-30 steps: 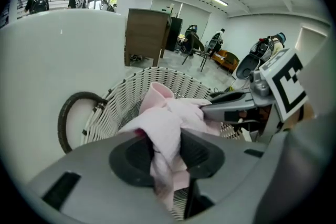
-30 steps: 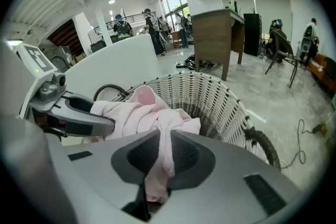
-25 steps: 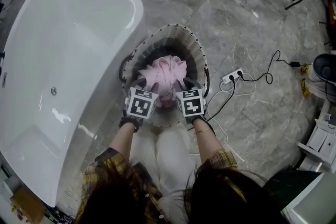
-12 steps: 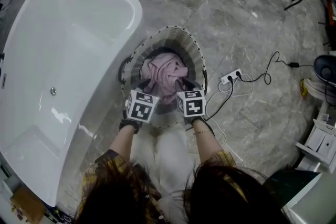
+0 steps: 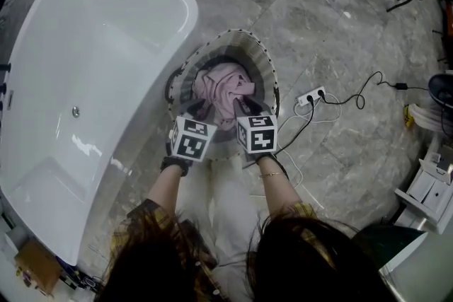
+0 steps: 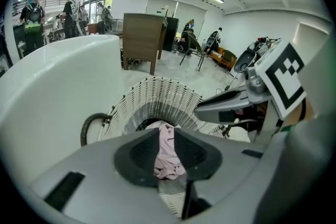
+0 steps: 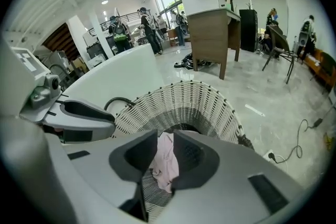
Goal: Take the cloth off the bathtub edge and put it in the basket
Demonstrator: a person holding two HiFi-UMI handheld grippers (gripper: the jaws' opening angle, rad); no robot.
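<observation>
Head view: forearms reach forward, side by side; left gripper and right gripper at near rim of basket, marker cubes up; cloth, pink, bunched inside basket; bathtub left of basket.
Left gripper view: jaws nearly closed, pinching cloth over basket.
Right gripper view: jaws likewise narrow, clamped on cloth fold hanging into basket.

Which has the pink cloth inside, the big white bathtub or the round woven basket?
The round woven basket: the pink cloth is bunched inside it, and the white bathtub has none.
</observation>
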